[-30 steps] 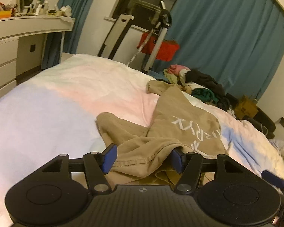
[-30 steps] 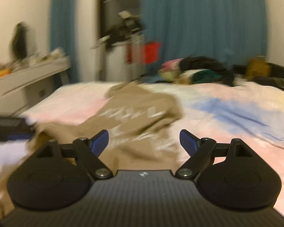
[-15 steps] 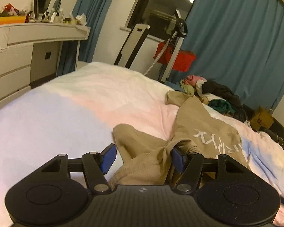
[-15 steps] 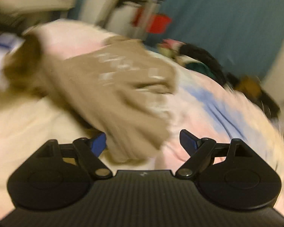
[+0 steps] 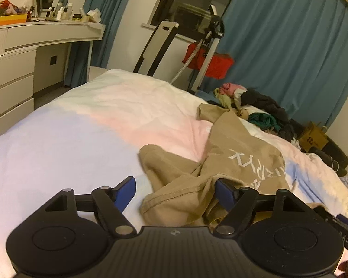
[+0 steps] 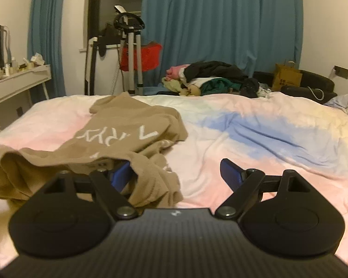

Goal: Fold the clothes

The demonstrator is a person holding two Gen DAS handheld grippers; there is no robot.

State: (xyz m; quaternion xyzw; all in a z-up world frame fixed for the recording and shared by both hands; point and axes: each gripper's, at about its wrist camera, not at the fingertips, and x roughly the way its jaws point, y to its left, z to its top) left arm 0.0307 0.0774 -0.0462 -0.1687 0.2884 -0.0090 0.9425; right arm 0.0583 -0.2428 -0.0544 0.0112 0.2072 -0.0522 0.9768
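A tan shirt [image 5: 232, 148] with white lettering lies crumpled on the pastel duvet [image 5: 85, 127]. My left gripper [image 5: 175, 191] is open and low over the bed. The shirt's stitched hem [image 5: 171, 199] bunches between its blue pads, and fabric rests against the right pad [image 5: 225, 191]. In the right wrist view the same shirt [image 6: 127, 127] spreads to the left. My right gripper [image 6: 175, 173] is open at the shirt's near edge. A fold of cloth drapes over its left pad [image 6: 119, 175], while the right pad [image 6: 230, 173] sits above bare duvet [image 6: 255, 127].
A pile of mixed clothes [image 6: 211, 76] sits at the bed's far side. Beyond it stand a metal stand with a red item [image 6: 136, 53], blue curtains [image 6: 220, 23] and a brown paper bag [image 6: 287, 76]. A white dresser [image 5: 16, 69] stands left of the bed.
The right gripper swung out of a blurred motion and now sits steady and low at the shirt's near edge. The left gripper stays open around the hem, its view shifted slightly.
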